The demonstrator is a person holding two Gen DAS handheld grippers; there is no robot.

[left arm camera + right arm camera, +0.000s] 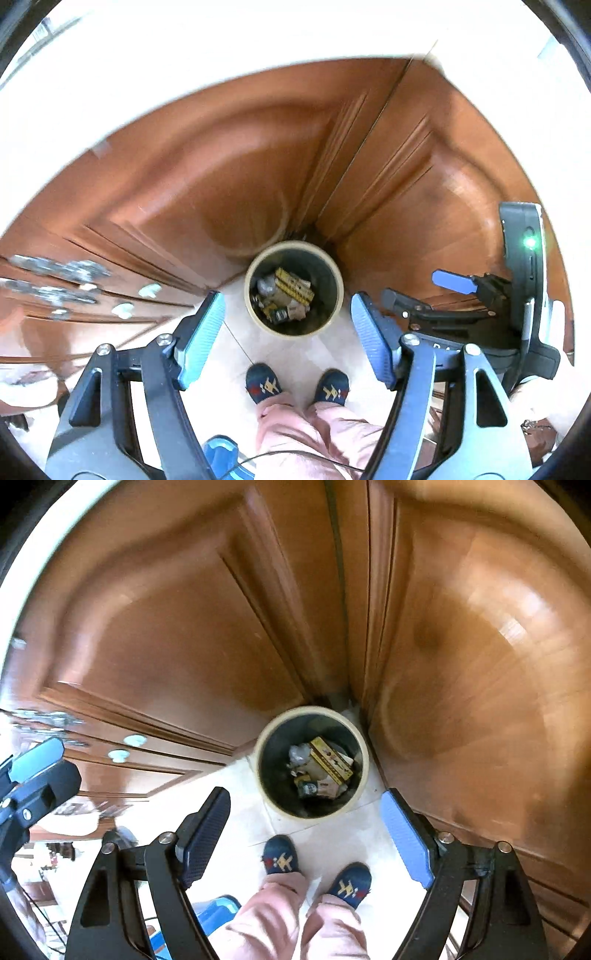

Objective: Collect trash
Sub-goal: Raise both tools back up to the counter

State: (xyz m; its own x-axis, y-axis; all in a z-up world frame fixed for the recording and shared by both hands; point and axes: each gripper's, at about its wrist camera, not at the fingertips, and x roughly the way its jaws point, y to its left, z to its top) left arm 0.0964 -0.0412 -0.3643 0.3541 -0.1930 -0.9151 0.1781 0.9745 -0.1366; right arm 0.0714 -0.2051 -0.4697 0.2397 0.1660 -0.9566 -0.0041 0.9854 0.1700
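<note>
A round trash bin (pixel 334 266) with a cream rim stands on the tiled floor in a corner of wooden cabinet doors; it also shows in the right wrist view (pixel 364 749). Inside lie a yellow patterned box (pixel 293 286) (pixel 330 760), crumpled paper and other trash. My left gripper (pixel 286 314) is open and empty, high above the bin. My right gripper (pixel 308 810) is open and empty, also high above it. The right gripper shows at the right of the left wrist view (pixel 421 288); the left gripper shows at the left edge of the right wrist view (pixel 35 771).
Wooden cabinet doors (pixel 221 177) (pixel 177 635) meet in a corner behind the bin. Drawers with white knobs (pixel 135 740) are at the left. The person's legs in pink trousers and blue slippers (pixel 264 384) (pixel 280 860) stand before the bin.
</note>
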